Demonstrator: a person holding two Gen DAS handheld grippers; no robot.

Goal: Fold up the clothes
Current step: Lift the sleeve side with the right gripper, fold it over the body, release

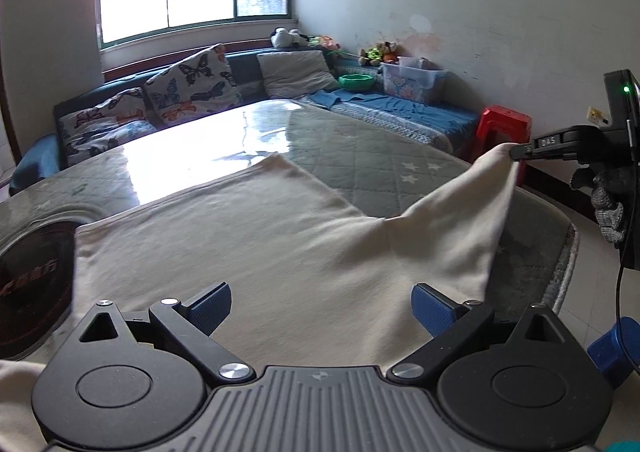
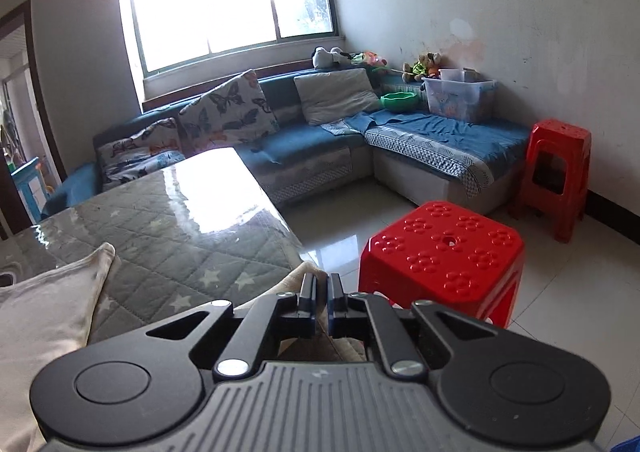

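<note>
A: Which step is this?
B: The first fold, I'd judge; the right gripper (image 2: pixel 322 288) is clenched on a corner of the cream garment (image 1: pixel 280 248), lifted off the table (image 1: pixel 360 144).
A: And the left gripper (image 1: pixel 322 308)?
B: Released, hovering above the cloth; next it probably needs its own edge, though the near hem is hidden.

A home living room: corner sofa (image 2: pixel 304 140), cushions, soft toys (image 2: pixel 332 56).
</note>
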